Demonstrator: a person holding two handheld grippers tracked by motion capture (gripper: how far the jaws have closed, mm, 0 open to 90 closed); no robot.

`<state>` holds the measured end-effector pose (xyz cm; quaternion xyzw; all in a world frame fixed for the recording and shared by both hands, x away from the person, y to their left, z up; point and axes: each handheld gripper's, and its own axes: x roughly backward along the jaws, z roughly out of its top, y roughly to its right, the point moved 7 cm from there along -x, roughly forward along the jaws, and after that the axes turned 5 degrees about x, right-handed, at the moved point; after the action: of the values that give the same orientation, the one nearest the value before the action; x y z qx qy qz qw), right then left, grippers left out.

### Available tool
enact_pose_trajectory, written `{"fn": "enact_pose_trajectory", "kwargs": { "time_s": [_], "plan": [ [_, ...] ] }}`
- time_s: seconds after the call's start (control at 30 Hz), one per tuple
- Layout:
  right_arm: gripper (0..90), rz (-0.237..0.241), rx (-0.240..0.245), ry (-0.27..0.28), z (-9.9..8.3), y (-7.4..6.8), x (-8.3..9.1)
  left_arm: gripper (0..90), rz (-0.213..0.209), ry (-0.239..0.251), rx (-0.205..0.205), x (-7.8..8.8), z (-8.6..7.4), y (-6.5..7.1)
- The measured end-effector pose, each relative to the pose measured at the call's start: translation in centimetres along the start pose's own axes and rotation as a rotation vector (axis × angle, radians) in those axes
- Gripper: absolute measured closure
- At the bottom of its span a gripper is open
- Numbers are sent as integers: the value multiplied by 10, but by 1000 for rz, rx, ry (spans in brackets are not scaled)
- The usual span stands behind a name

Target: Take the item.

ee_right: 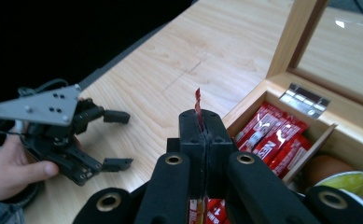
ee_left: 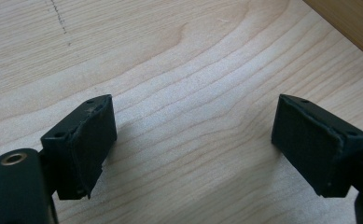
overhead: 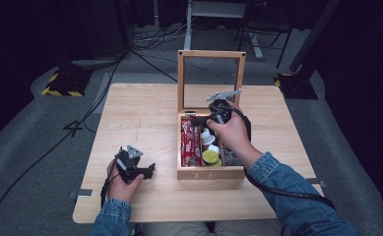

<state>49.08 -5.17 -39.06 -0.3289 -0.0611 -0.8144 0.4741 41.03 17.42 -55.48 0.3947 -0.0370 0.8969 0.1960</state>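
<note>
Right hand-held gripper [ee_right: 202, 133] has its jaws pressed together on a thin red sachet [ee_right: 198, 103], whose crimped top edge pokes out just above the pads while the rest of the packet hangs down between the jaws. In the high view this hand-held gripper [overhead: 199, 118] sits over the back left corner of the wooden box [overhead: 211, 172], above the left compartment where more red sachets [overhead: 191, 142] lie in a row. The held sachet's long axis runs along the jaws, so it stands roughly on end rather than flat like the packets beneath it.

The right hand [overhead: 227, 132] reaches in from the box's right side, forearm slanting across the open box, wrist bent so the gripper points toward the desk [overhead: 144, 113] to the left of the box. The glass lid [overhead: 211, 78] stands upright behind it.

Left hand-held gripper [overhead: 148, 170] rests on the bare desk well to the left of the box, jaws wide apart with nothing between its pads [ee_left: 95, 140]. Judging by this, the right side is far nearer the sachet, and the open desk between the two grippers looks the likely place to carry it.
</note>
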Motion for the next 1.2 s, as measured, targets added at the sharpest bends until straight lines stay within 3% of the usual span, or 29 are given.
{"fn": "enact_pose_trajectory", "kwargs": {
  "time_s": [0.3,0.47,0.7,1.2],
  "plan": [
    [897,-17,-6,54,16,5,33,136,1,0,0,-2,2,0],
    [896,-63,3,70,21,15,59,136,1,1,0,-2,2,0],
    [896,-104,-11,90,22,29,85,136,2,0,0,-2,2,0],
    [895,-187,-44,86,13,60,125,136,2,0,1,-2,2,0]
  ]
}}
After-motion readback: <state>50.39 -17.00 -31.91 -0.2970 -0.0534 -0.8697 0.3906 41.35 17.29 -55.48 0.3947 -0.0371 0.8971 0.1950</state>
